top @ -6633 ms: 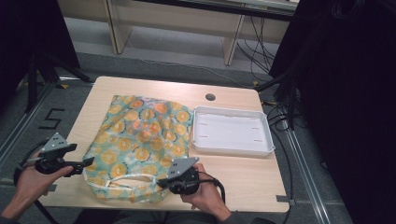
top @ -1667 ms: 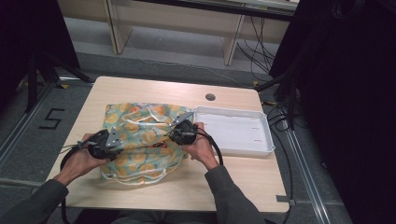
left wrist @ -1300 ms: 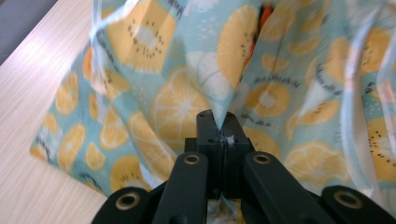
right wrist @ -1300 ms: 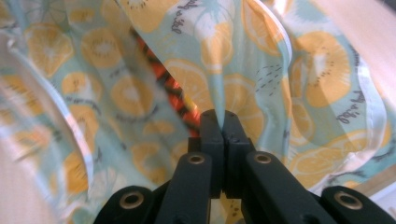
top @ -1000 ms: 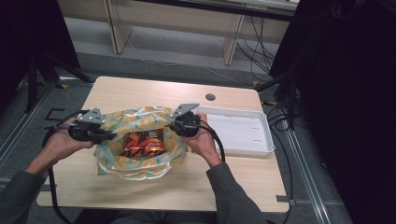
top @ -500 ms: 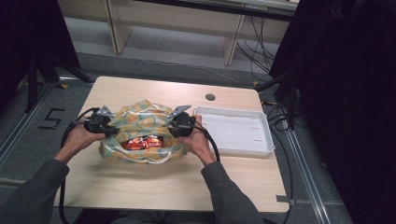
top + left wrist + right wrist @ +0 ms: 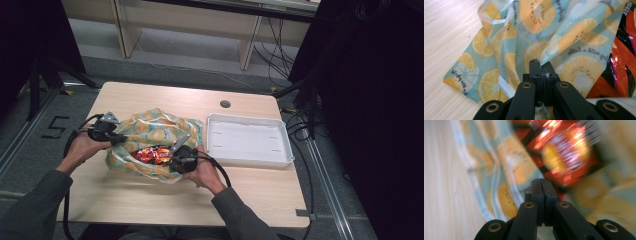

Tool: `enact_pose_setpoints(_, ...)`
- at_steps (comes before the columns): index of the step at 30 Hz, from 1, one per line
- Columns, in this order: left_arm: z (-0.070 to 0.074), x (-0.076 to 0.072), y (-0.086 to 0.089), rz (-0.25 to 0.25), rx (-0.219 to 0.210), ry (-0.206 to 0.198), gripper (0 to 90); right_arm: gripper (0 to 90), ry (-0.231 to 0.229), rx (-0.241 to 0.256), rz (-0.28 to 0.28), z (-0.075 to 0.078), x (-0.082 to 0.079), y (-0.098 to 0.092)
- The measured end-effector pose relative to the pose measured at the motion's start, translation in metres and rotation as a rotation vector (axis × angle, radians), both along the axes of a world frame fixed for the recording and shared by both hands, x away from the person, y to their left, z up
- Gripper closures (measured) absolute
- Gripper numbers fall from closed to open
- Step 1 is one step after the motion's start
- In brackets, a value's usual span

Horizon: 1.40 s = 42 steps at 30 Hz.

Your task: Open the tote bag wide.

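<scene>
Surface [image 7: 150,200]: carries two items side by side.
Left-centre: cloth drawstring bag [image 7: 155,132], lying flat with its mouth toward the person's side.
Inside the bag's mouth: snack packet [image 7: 152,154], partly covered by the cloth above it.
Right of the bag, just beside it: tray [image 7: 248,160], its long side parallel to the surface's far edge.
Behind the tray, near the far edge: cable hole [image 7: 225,104].
At the bag's left edge: left tongs [image 7: 120,139].
At the bag's near edge, right of the packet: right tongs [image 7: 172,161].
</scene>
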<state>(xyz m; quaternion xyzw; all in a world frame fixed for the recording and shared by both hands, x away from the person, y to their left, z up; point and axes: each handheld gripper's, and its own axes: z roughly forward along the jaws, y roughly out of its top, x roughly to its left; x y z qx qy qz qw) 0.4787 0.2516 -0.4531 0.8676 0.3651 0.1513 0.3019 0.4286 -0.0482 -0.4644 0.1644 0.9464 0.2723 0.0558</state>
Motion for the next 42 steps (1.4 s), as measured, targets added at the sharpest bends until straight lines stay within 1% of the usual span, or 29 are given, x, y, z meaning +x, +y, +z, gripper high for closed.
enact_pose_setpoints(2,-0.002,0.001,0.000,0.012,-0.004,-0.004,88.9,90.0,0.051,-0.026,0.012,-0.009,-0.010,0.004)
enact_pose_setpoints(3,-0.004,0.001,0.000,0.014,-0.001,0.000,88.9,90.0,0.061,-0.050,0.018,-0.014,-0.015,0.005)
enact_pose_setpoints(6,-0.010,-0.001,-0.002,0.006,0.031,0.004,88.9,90.0,0.054,-0.092,0.044,-0.025,-0.021,0.008)
enact_pose_setpoints(8,-0.011,-0.002,-0.003,0.001,0.044,0.002,88.9,90.0,0.054,-0.079,0.041,-0.023,-0.022,0.007)
enact_pose_setpoints(10,-0.011,-0.004,-0.003,-0.005,0.055,-0.003,88.9,90.0,0.056,-0.030,0.012,-0.015,-0.021,0.004)
enact_pose_setpoints(11,-0.011,-0.005,-0.004,-0.003,0.047,0.003,88.8,90.0,0.038,0.005,-0.011,-0.006,-0.018,0.000)
enact_pose_setpoints(13,-0.010,-0.006,-0.003,-0.013,0.065,-0.001,88.8,90.0,-0.041,0.056,-0.029,0.008,-0.009,-0.007)
enact_pose_setpoints(14,-0.010,-0.006,-0.003,-0.011,0.062,-0.001,88.8,90.0,-0.069,0.071,-0.061,0.014,-0.005,-0.012)
enact_pose_setpoints(15,-0.011,-0.007,-0.004,-0.006,0.055,0.005,88.7,90.0,-0.064,0.086,-0.092,0.017,-0.002,-0.014)
enact_pose_setpoints(16,-0.011,-0.008,-0.006,0.001,0.053,-0.005,88.4,90.0,-0.091,0.099,-0.120,0.020,0.003,-0.017)
enact_pose_setpoints(18,-0.010,-0.011,-0.008,-0.006,0.068,-0.012,87.4,90.0,-0.120,0.091,-0.144,0.020,0.011,-0.019)
enact_pose_setpoints(19,-0.009,-0.012,-0.008,-0.014,0.076,-0.012,84.6,90.0,-0.114,0.075,-0.153,0.017,0.017,-0.018)
enact_pose_setpoints(21,-0.004,-0.017,-0.009,-0.022,0.070,-0.012,75.2,90.0,-0.128,0.057,-0.153,0.012,0.024,-0.015)
enact_pose_setpoints(22,0.001,-0.021,-0.009,-0.023,0.060,0.002,71.0,90.0,-0.134,0.036,-0.156,0.009,0.028,-0.014)
enact_pose_setpoints(23,0.008,-0.026,-0.008,-0.028,0.053,-0.001,68.4,90.0,-0.122,0.031,-0.180,0.006,0.030,-0.014)
enact_pose_setpoints(24,0.013,-0.030,-0.008,-0.019,0.038,-0.007,64.8,90.0,-0.128,0.025,-0.176,0.003,0.035,-0.014)
enact_pose_setpoints(25,0.017,-0.034,-0.008,-0.015,0.030,-0.016,61.7,90.0,-0.108,0.025,-0.212,0.002,0.035,-0.013)
enact_pose_setpoints(26,0.021,-0.039,-0.010,0.000,0.010,-0.037,59.5,90.0,-0.115,0.025,-0.192,0.001,0.038,-0.014)
enact_pose_setpoints(27,0.027,-0.046,-0.012,-0.013,-0.001,-0.060,58.2,90.0,-0.104,0.023,-0.190,0.000,0.039,-0.014)
enact_pose_setpoints(28,0.033,-0.051,-0.013,-0.030,-0.004,-0.071,57.6,90.0,-0.124,0.023,-0.196,-0.001,0.040,-0.014)
enact_pose_setpoints(30,0.039,-0.059,-0.019,-0.065,-0.018,-0.093,58.6,90.0,-0.112,0.019,-0.179,0.001,0.041,-0.015)
enact_pose_setpoints(31,0.043,-0.063,-0.024,-0.087,-0.031,-0.111,60.7,90.0,-0.126,0.026,-0.188,0.001,0.040,-0.014)
enact_pose_setpoints(33,0.042,-0.067,-0.034,-0.108,-0.068,-0.113,66.1,90.0,-0.107,0.025,-0.207,0.003,0.037,-0.013)
enact_pose_setpoints(34,0.040,-0.070,-0.039,-0.122,-0.072,-0.115,67.9,90.0,-0.130,0.031,-0.188,0.003,0.039,-0.013)
enact_pose_setpoints(35,0.039,-0.073,-0.045,-0.130,-0.070,-0.112,68.8,90.0,-0.131,0.035,-0.197,0.004,0.037,-0.013)
enact_pose_setpoints(36,0.036,-0.076,-0.050,-0.143,-0.070,-0.101,69.0,90.0,-0.140,0.033,-0.183,0.004,0.038,-0.013)
enact_pose_setpoints(38,0.031,-0.077,-0.052,-0.155,-0.051,-0.063,67.9,90.0,-0.131,0.038,-0.189,0.005,0.037,-0.013)
enact_pose_setpoints(40,0.022,-0.077,-0.049,-0.115,-0.027,-0.030,67.4,90.0,-0.113,0.040,-0.202,0.004,0.035,-0.012)
enact_pose_setpoints(42,0.013,-0.077,-0.043,-0.093,-0.002,0.007,67.4,90.0,-0.135,0.026,-0.170,0.004,0.037,-0.012)
